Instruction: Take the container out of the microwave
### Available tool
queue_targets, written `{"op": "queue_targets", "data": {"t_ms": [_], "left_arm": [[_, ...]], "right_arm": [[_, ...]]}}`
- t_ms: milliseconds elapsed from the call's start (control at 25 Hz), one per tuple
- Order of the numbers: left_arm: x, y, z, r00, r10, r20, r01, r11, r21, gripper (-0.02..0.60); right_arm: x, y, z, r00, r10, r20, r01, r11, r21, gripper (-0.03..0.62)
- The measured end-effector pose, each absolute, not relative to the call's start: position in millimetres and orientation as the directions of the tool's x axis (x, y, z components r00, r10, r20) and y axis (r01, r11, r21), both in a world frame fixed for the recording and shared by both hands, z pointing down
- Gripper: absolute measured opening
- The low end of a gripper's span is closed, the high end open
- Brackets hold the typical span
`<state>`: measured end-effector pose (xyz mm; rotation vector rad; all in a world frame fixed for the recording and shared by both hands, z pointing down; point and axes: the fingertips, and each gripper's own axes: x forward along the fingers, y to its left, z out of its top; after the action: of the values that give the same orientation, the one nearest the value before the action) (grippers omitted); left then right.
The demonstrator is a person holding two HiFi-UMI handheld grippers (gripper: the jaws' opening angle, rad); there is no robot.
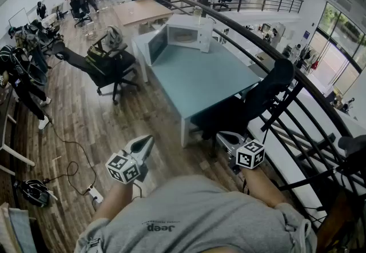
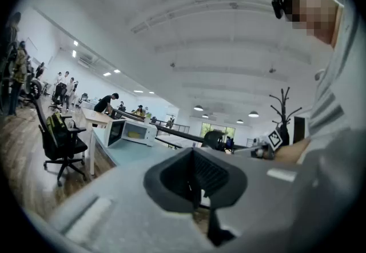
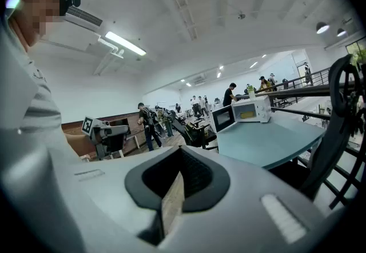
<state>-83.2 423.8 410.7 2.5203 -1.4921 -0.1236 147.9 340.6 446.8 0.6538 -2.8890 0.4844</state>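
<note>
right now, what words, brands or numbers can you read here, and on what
"Jeep": on the person's grey shirt, upside down in the head view.
Microwave control panel: too small to read.
Marker cubes: square patterns only, no words.

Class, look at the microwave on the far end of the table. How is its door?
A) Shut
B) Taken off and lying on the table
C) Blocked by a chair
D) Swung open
D: the microwave has its door swung outward, leaving the inside in view.
</note>
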Motion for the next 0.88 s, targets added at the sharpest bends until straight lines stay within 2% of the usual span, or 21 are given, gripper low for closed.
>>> {"op": "queue_targets", "data": {"t_ms": [880], "left_arm": [[-42.1,402.0,400.7,0.480,-0.876,0.052,-0.865,-0.462,0.193,0.018]], "right_arm": [[187.2,315.7,445.5,-0.904,-0.384,0.186,-0.425,0.850,-0.312,0.005]]}}
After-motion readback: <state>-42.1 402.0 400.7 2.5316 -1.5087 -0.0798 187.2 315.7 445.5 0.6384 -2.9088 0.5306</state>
